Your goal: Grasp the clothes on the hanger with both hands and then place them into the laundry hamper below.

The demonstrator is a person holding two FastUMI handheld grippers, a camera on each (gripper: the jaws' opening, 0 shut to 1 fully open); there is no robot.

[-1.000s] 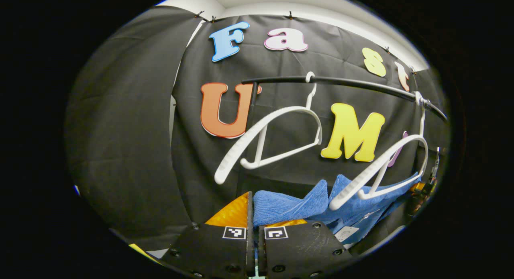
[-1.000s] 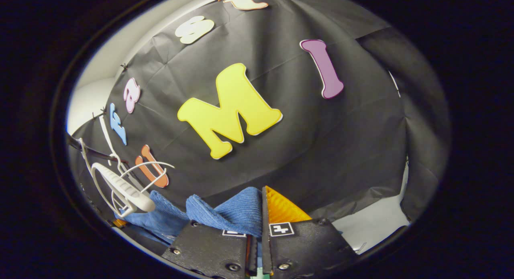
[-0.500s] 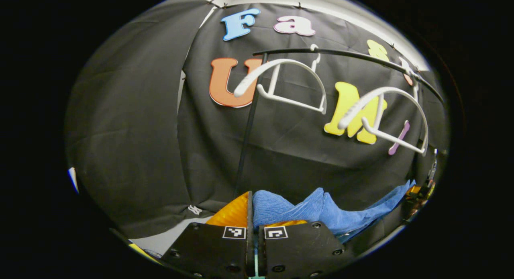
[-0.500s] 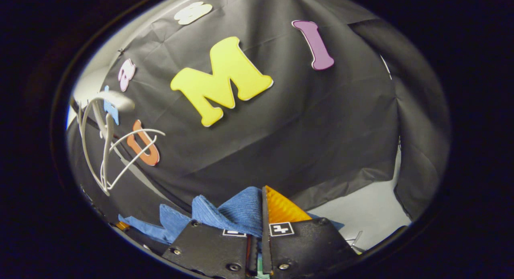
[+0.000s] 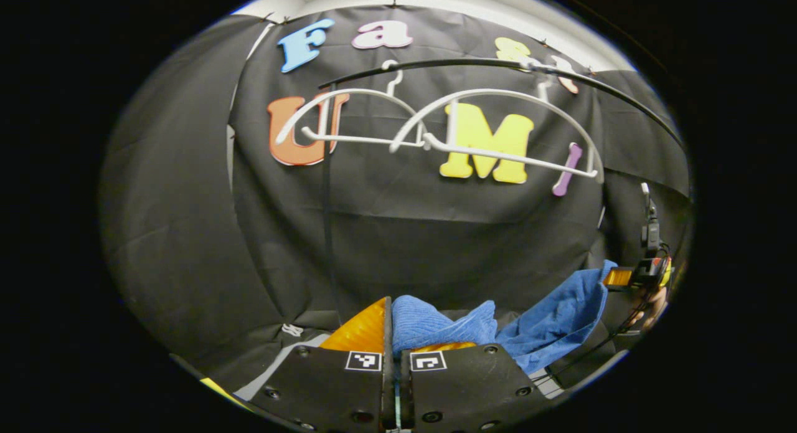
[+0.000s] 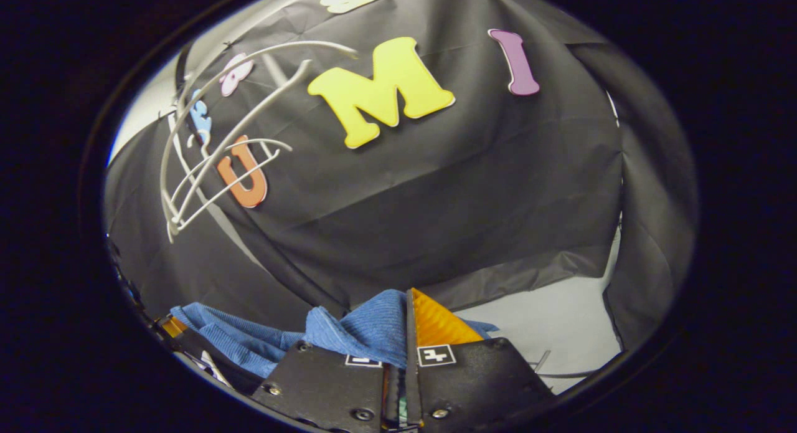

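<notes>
A blue ribbed garment (image 5: 436,324) is pinched in my left gripper (image 5: 393,333), which is shut on one bunched end. The cloth sags rightward to my right gripper (image 5: 641,274), held by a hand at the far right edge. In the right gripper view, my right gripper (image 6: 408,324) is shut on the garment's (image 6: 367,327) other end, and the fabric trails left toward the left gripper (image 6: 171,327). Two bare white hangers (image 5: 348,118) (image 5: 498,128) hang on the black rail (image 5: 498,65), well above the cloth. The same hangers (image 6: 212,146) appear at upper left in the right gripper view.
A thin black upright pole (image 5: 325,221) of the rack runs down from the rail's left end. Black cloth walls stand behind and to both sides. A pale floor (image 6: 560,321) lies below the wall's hem at lower right.
Both grippers have come down and back with the blue garment. It has slipped off the nearer hanger, and both hangers now hang bare, level and higher in the views.
</notes>
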